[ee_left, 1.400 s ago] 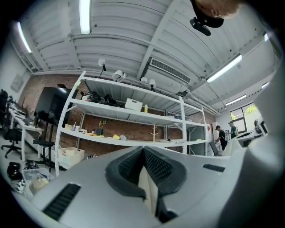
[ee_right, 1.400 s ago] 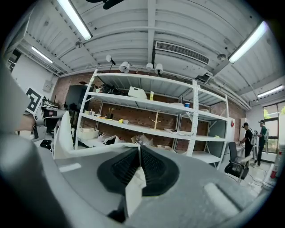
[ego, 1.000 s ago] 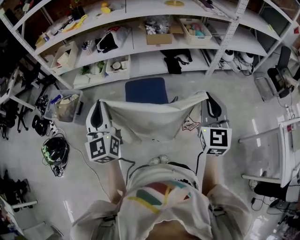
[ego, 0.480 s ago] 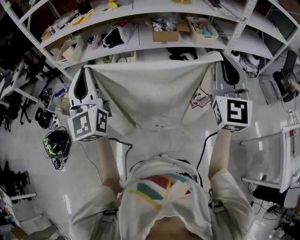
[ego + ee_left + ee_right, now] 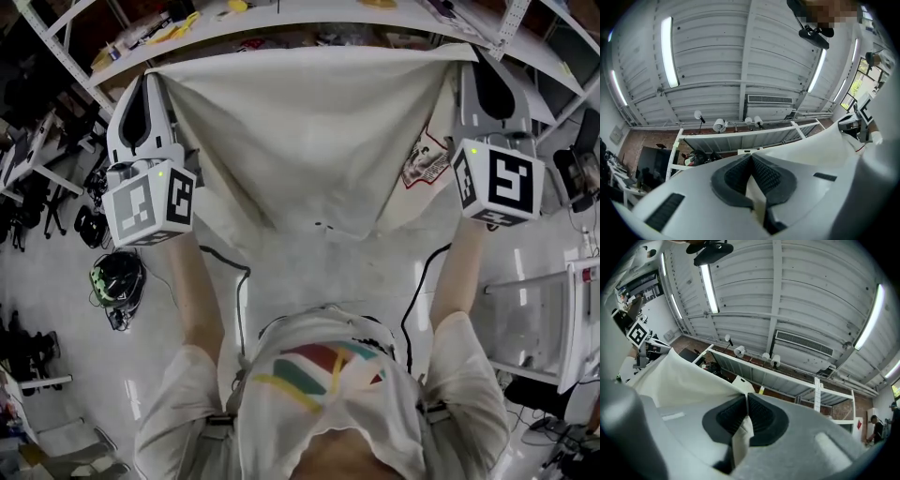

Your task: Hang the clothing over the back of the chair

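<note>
The clothing (image 5: 309, 141), an off-white shirt with a small print near its right edge, hangs spread wide between my two grippers. My left gripper (image 5: 150, 79) is shut on its top left corner, and my right gripper (image 5: 471, 58) is shut on its top right corner. In the left gripper view the pads (image 5: 751, 157) pinch a strip of the cloth (image 5: 755, 188). The right gripper view shows the same pinch (image 5: 746, 398), with the fabric (image 5: 679, 376) stretching away to the left. Both grippers point upward toward the ceiling. The lifted shirt hides the chair.
Metal shelving (image 5: 122, 58) with assorted items runs along the top of the head view. A helmet (image 5: 114, 279) and cables lie on the floor at left. A white table frame (image 5: 562, 314) stands at right. The person's striped shirt (image 5: 314, 375) fills the bottom.
Both grippers have risen with the shirt stretched between them. The blue chair, visible above the shirt a second ago, is now hidden behind it.
</note>
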A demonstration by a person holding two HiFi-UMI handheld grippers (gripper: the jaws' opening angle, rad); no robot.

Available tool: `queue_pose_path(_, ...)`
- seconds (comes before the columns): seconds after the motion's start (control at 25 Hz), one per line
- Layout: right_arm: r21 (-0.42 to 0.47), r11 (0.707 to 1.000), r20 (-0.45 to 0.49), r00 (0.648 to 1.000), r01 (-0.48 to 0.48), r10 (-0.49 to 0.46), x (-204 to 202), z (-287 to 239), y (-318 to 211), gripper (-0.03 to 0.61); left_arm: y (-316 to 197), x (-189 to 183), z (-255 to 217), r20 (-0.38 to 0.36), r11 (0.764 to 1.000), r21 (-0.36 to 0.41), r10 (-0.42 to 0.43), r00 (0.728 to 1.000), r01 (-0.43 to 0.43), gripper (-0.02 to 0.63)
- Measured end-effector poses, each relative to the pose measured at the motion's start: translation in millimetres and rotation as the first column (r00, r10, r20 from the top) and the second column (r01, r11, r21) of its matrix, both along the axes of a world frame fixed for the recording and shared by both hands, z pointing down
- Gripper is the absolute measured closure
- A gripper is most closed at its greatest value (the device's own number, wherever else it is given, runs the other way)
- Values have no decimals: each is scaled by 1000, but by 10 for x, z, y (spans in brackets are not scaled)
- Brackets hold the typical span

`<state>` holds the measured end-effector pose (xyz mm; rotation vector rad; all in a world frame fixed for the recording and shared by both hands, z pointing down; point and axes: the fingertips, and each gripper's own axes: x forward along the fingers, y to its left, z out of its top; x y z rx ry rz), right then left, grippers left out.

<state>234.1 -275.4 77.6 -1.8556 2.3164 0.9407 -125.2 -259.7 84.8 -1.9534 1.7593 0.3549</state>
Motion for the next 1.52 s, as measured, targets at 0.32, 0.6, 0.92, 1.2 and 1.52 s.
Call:
queue_pose_path(0.32,-55,998,-14,1000,-16,16,-54,201,-233,572,-204,-60,118,-11,999,-47,25,1000,-26,600)
queue_pose_path(0.6,-1,1000,-39,999,-22,22,-66,-112,-332,572,-318,-70,-225,49,1000,4,16,999,-16,600)
queue_pose_path(0.92,100,994,-87,995,-32,41,-127,-704,-306,572,-342,-131,-796,93,996,88,-21,995,13,600)
queue_pose_path(1.2,-49,999,-68,998,-15,12,-195,-93,-536,572,-521,-188,-172,87,999,-49,-15,996,20,600)
queue_pose_path(1.52,-194,977,-135,989,-85,60,-151,652,-699,572,-679,-148,477,120,982,-185,-2,993,24,600)
